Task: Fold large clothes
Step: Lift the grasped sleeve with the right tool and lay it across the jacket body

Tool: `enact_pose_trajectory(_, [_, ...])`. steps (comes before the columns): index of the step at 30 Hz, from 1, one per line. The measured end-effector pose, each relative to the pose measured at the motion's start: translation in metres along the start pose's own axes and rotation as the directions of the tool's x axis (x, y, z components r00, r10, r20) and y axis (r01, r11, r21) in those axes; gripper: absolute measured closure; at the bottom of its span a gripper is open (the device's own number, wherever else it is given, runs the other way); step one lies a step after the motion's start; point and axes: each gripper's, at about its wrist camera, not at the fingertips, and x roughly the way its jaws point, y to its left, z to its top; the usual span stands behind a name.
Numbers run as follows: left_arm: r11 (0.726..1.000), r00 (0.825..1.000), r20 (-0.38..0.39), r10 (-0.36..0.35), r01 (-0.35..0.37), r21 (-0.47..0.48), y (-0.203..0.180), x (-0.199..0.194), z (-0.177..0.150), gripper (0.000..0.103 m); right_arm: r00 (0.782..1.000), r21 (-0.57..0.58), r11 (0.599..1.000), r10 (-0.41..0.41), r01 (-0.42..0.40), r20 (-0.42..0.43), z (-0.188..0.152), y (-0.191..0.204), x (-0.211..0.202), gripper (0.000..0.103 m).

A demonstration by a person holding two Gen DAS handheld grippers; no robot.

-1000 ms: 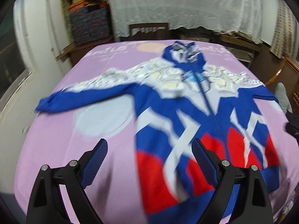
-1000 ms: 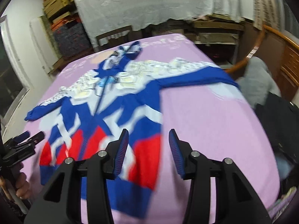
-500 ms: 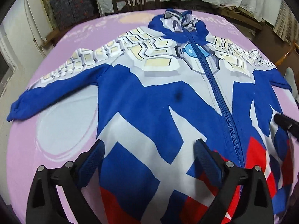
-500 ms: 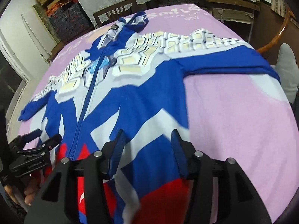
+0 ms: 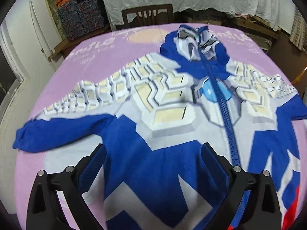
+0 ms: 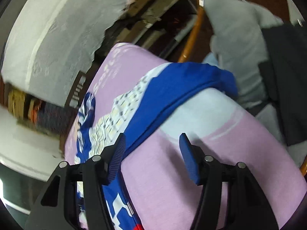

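Zip-front hooded jacket (image 5: 153, 153) spread flat on the pink sheet (image 5: 63, 88)

Left gripper (image 5: 153, 151) hung wide apart over smooth blue fabric – nothing clamped; right gripper (image 6: 151, 145), jaws just widening, empty, its ribbed left pad at the sleeve (image 6: 182, 90) running toward one o'clock.

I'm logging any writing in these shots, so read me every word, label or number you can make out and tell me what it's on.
"Smile": large white letters printed on the purple sheet, first letter partly blurred.
Smaller white lines under it: too blurred to read.
White word at the sheet's far right corner: partly hidden by the jacket, unreadable.
White print in the right wrist view: blurred, unreadable.
Jacket: no writing visible.
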Motion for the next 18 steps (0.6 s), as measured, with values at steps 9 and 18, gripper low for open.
enact_pose_trajectory(9, [0.999, 1.0, -0.018, -0.013, 0.012, -0.047, 0.01, 0.019, -0.004, 0.003, 0.991, 0.105, 0.992, 0.082, -0.071, -0.103, -0.003, 0.002, 0.05, 0.047])
enact_pose_trajectory(18, [0.998, 0.999, -0.013, -0.034, 0.033, -0.062, 0.013, 0.02, -0.006, 0.003, 0.992, 0.149, 0.982, 0.106, -0.115, 0.071, 0.035, -0.003, 0.064, 0.067])
